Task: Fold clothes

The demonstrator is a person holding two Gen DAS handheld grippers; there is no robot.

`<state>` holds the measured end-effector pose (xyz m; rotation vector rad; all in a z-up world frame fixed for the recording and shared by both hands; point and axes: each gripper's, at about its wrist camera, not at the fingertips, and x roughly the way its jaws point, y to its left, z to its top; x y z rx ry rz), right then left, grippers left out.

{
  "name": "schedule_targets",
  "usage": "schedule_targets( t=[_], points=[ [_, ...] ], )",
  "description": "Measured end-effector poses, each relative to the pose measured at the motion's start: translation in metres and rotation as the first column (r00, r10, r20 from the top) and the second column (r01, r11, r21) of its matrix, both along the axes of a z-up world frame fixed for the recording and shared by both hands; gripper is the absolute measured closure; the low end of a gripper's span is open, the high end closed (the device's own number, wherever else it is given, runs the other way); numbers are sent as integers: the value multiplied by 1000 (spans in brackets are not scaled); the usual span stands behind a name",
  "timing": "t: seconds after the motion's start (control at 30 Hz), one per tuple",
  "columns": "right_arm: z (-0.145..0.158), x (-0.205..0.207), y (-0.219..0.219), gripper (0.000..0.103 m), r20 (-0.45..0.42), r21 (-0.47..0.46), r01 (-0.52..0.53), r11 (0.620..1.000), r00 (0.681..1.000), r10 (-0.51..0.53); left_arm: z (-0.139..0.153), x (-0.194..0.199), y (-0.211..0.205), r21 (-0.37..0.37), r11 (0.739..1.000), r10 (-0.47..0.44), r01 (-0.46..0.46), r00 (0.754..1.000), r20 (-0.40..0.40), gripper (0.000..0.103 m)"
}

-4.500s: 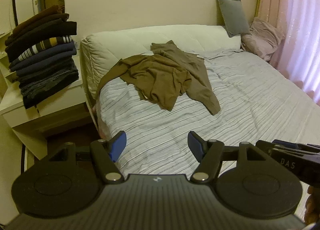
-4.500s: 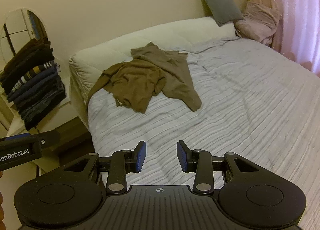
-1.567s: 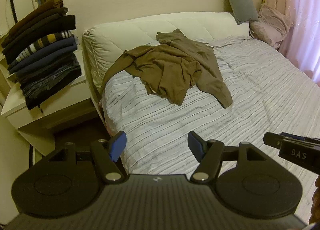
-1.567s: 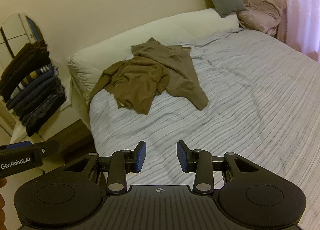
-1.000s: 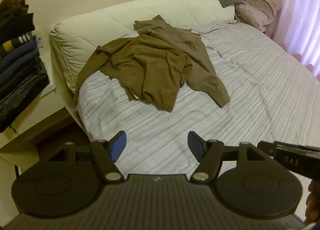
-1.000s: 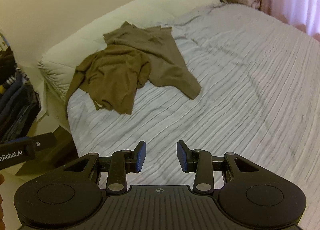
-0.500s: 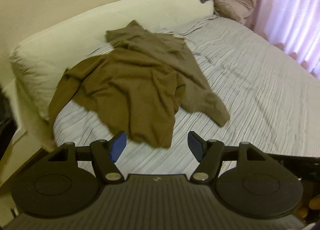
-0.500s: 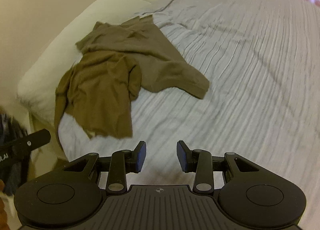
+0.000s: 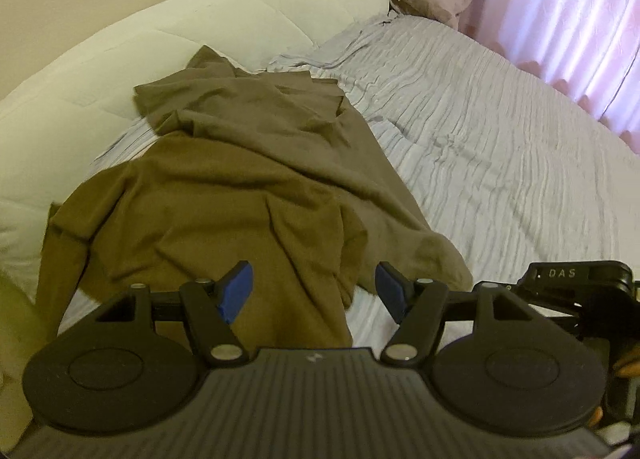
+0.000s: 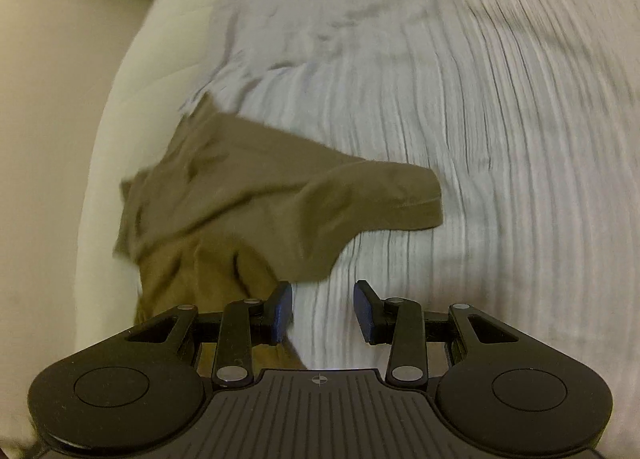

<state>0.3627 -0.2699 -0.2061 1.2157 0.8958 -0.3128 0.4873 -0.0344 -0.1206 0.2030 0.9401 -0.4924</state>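
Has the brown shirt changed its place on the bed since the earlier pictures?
No. The brown shirt lies crumpled in the same shape, its top against the white bolster on the striped bed. It only looks larger.

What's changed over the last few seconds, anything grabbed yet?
Both grippers have closed in on the brown shirt: the left gripper now hangs over its near hem, the right gripper beside its sleeve, tilted down and rolled. Nothing grabbed; both sets of jaws stay open and empty. The shirt lies crumpled as before on the striped bed.
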Motion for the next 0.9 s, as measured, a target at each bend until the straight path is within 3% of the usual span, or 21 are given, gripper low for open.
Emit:
schedule_targets(
  t=[0.1,0.17,0.2,0.33,0.53,0.57,0.63,0.7,0.77,0.83,0.9],
  points=[
    [-31,13,-15,64,-18,93,110,990,994,-109,-12,25,-7,8,1000,-9,9,1000,-6,39],
    [-46,18,-22,21,-30,134,187,973,982,-185,-21,40,-12,16,1000,-10,10,1000,-10,39],
    [-51,20,-25,7,-34,148,220,964,975,-217,-25,47,-14,20,1000,-8,9,1000,-14,39],
    [-68,33,-36,7,-44,177,303,936,953,-300,-40,69,-17,33,999,0,1,1000,-29,39],
    [-98,58,-44,8,-89,266,342,901,940,-330,-51,85,-20,53,998,18,-16,999,-38,39],
    [-103,60,-44,15,-100,284,338,897,941,-323,-50,86,-20,54,998,21,-19,999,-39,39],
    [-105,66,-43,91,-93,309,293,905,956,-278,-47,84,-21,51,998,22,-21,999,-32,39],
    [-99,70,-43,96,-58,312,238,920,971,-232,-40,81,-20,43,999,21,-20,1000,-21,39],
    [-72,67,-51,97,56,292,229,928,965,-256,-31,76,-19,34,999,21,-21,1000,-8,39],
    [-39,61,-65,97,187,312,253,916,929,-320,-20,69,-17,20,1000,21,-21,1000,11,39],
    [3,55,-81,98,315,317,273,908,873,-372,-8,60,-16,9,1000,15,-15,999,32,39]
  ],
)
